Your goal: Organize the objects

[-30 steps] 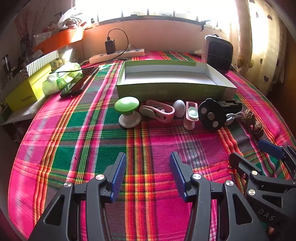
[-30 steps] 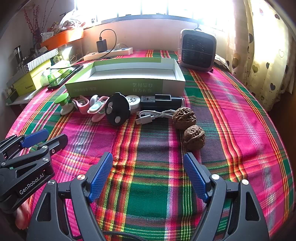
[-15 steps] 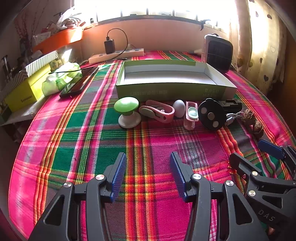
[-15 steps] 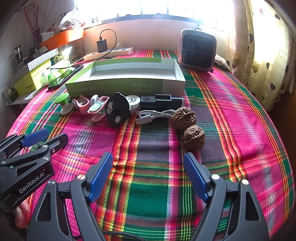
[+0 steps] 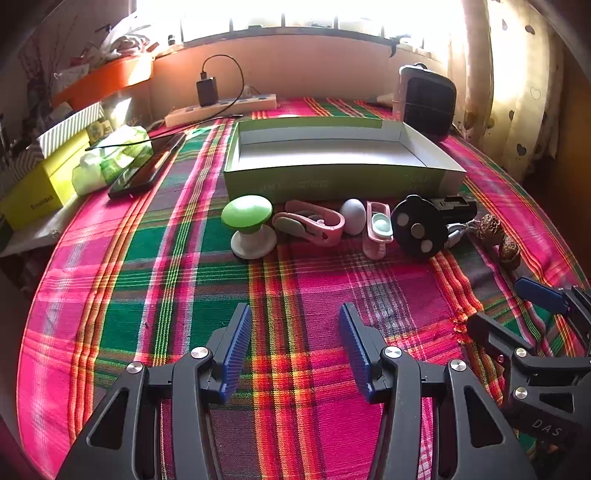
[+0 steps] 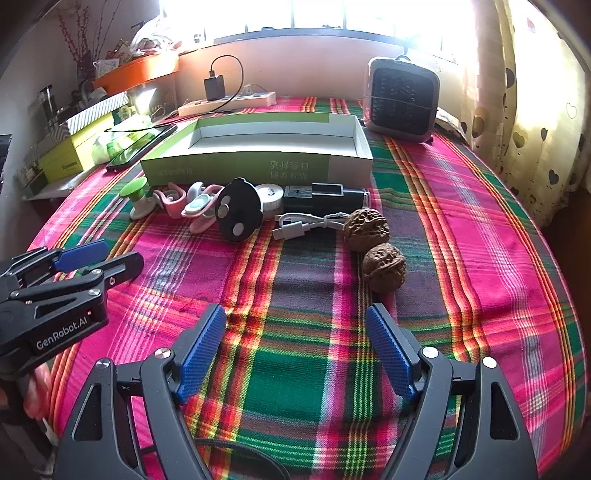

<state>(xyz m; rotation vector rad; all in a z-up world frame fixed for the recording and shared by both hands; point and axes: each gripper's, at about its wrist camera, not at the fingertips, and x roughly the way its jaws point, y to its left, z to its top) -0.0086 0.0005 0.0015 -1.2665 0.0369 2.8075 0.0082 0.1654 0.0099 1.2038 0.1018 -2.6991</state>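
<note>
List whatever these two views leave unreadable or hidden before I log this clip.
- White round item: right wrist view, half hidden behind the black disc; unseen in left view.
- Box lettering: blurred in left view, only partly legible in right.
- Window: both views, overexposed.
- Right gripper: cut by the left view's edge.

Left gripper (image 5: 291,345) and right gripper (image 6: 295,350) hover side by side, jaws spread.

You worked at a table under a pink, green and red plaid cloth (image 6: 480,206). Glaring daylight poured through the wide window (image 6: 332,14) behind it, above a pale peach wall (image 5: 314,70). A cream heart-patterned curtain (image 6: 535,110) hung at right.
</note>
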